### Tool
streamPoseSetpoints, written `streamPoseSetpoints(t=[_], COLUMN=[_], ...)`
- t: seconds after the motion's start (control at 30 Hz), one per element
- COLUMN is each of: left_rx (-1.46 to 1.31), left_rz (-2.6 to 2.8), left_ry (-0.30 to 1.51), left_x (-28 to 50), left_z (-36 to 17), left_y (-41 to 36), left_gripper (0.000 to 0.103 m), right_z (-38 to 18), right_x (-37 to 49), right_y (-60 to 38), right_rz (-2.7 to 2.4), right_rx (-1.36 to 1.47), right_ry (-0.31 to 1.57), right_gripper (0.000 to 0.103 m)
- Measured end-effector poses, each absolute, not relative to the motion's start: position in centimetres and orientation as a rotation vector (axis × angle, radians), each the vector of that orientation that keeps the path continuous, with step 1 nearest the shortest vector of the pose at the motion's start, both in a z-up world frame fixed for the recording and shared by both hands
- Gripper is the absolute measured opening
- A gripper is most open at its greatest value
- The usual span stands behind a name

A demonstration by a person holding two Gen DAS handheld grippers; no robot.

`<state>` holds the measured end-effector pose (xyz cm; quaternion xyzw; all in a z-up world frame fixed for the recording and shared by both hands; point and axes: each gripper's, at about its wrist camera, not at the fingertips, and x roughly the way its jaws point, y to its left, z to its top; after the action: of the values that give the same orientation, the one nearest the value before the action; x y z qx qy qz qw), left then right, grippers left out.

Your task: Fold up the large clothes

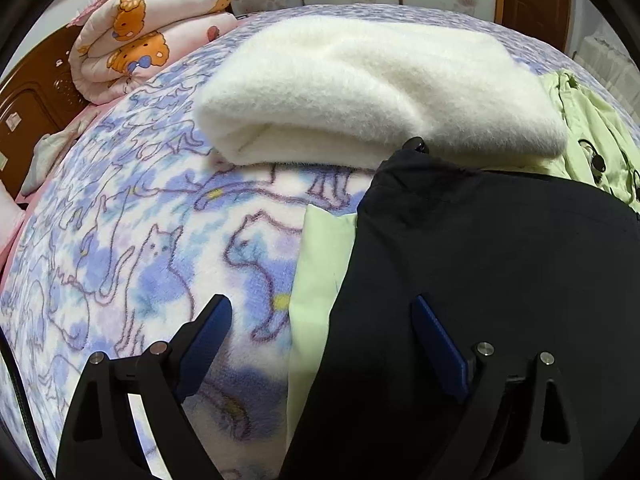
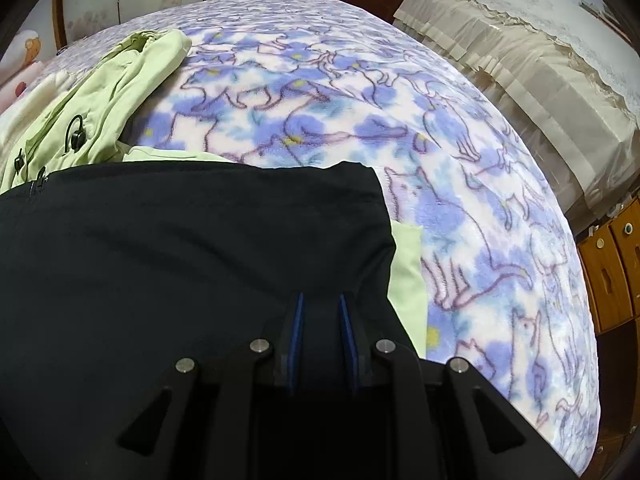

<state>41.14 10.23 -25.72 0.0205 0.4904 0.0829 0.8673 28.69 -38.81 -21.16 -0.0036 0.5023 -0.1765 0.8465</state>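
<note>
A large black garment [image 1: 480, 264] lies flat on the bed over a light green jacket [image 1: 320, 280]. In the right wrist view the black garment [image 2: 192, 248] fills the lower left, with the green jacket [image 2: 100, 92] bunched behind it. My left gripper [image 1: 320, 312] is open above the black garment's left edge, one finger over the blanket, the other over the black cloth. My right gripper [image 2: 320, 304] is nearly closed, its jaws narrowly parted with black cloth between them near the garment's right edge.
A folded white fleece [image 1: 372, 92] lies beyond the black garment. A rolled pink bear quilt [image 1: 148, 40] sits at the far left by the wooden headboard [image 1: 28, 112]. The bed's cat-print blanket [image 2: 480, 200] extends right; a covered bed [image 2: 540, 60] and wooden drawers [image 2: 612, 272] stand beyond.
</note>
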Motion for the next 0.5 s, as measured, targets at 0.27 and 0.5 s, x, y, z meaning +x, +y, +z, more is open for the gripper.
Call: streamPoseSetpoints(t=[0.27, 0.5], left_rx=[0.089, 0.251], left_rz=[0.158, 0.068], left_ry=[1.079, 1.269], left_x=[41.1, 43.5], left_z=[-25.1, -22.1], left_y=[10.1, 6.5], left_gripper=[0.092, 0.092], right_z=[-21.1, -19.9], right_x=[28.9, 32.2], right_y=[-39.3, -38.2], right_rz=[-0.328, -0.291], right_rx=[0.013, -0.080], right_ry=[1.102, 1.375], right_gripper=[0.019, 0.021])
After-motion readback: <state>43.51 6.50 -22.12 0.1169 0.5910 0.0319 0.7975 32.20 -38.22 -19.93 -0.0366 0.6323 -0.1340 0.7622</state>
